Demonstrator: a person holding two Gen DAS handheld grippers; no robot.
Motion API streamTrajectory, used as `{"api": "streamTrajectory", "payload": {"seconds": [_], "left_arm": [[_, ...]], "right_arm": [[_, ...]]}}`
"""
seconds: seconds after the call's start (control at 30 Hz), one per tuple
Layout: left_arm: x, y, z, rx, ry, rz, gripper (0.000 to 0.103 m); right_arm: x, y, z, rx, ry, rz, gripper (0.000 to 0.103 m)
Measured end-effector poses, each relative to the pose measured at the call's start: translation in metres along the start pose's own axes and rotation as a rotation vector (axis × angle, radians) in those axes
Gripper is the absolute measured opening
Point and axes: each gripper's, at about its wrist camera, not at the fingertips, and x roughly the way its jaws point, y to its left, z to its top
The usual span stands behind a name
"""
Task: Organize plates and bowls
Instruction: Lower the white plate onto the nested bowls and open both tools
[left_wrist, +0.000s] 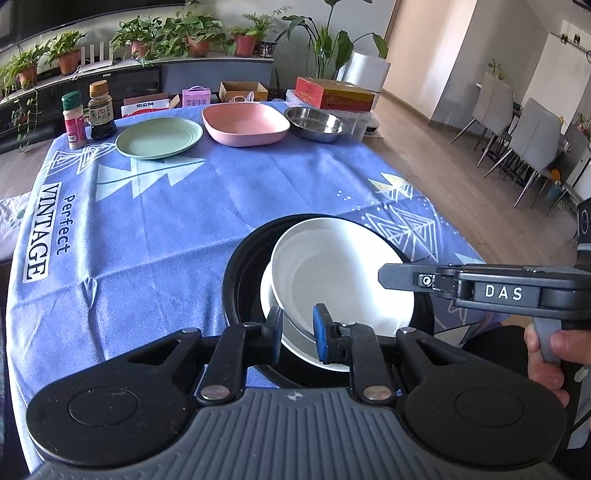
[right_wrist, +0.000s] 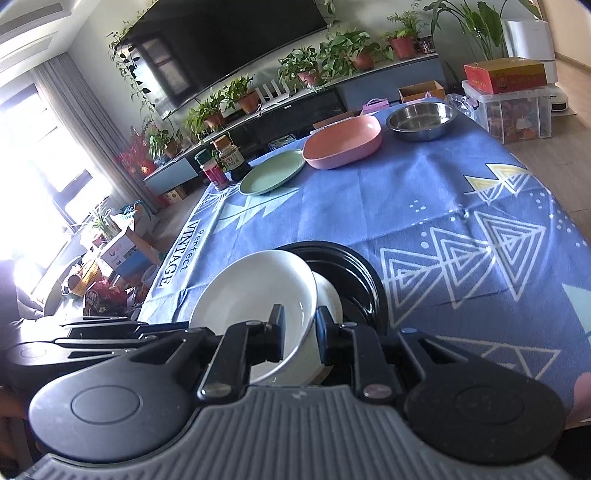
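Note:
A white bowl (left_wrist: 332, 269) (right_wrist: 255, 291) hangs tilted over a white plate (left_wrist: 306, 350) (right_wrist: 328, 295) that lies inside a black plate (left_wrist: 240, 273) (right_wrist: 354, 273) at the near edge of the blue tablecloth. My left gripper (left_wrist: 298, 332) is shut on the bowl's near rim. My right gripper (left_wrist: 384, 277) (right_wrist: 301, 332) comes in from the right and is shut on the bowl's other rim. At the far end of the table lie a green plate (left_wrist: 159, 137) (right_wrist: 271, 171), a pink square dish (left_wrist: 243, 122) (right_wrist: 343, 142) and a steel bowl (left_wrist: 316, 123) (right_wrist: 421, 120).
A spice shaker (left_wrist: 75, 120) and a dark sauce bottle (left_wrist: 100, 110) stand at the far left corner beside the green plate. A person's hand (left_wrist: 546, 350) holds the right gripper's handle. Boxes, potted plants and chairs stand beyond the table's edges.

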Motion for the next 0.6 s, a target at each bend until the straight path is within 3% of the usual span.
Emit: {"api": "streamTrajectory", "payload": {"seconds": [0.6], "left_arm": [[0.0068,0.0038,-0.0016,0.026,0.039,0.016,0.017]], "right_arm": [[0.0072,0.0004,-0.0015,0.006,0.053,0.014,0.043]]}}
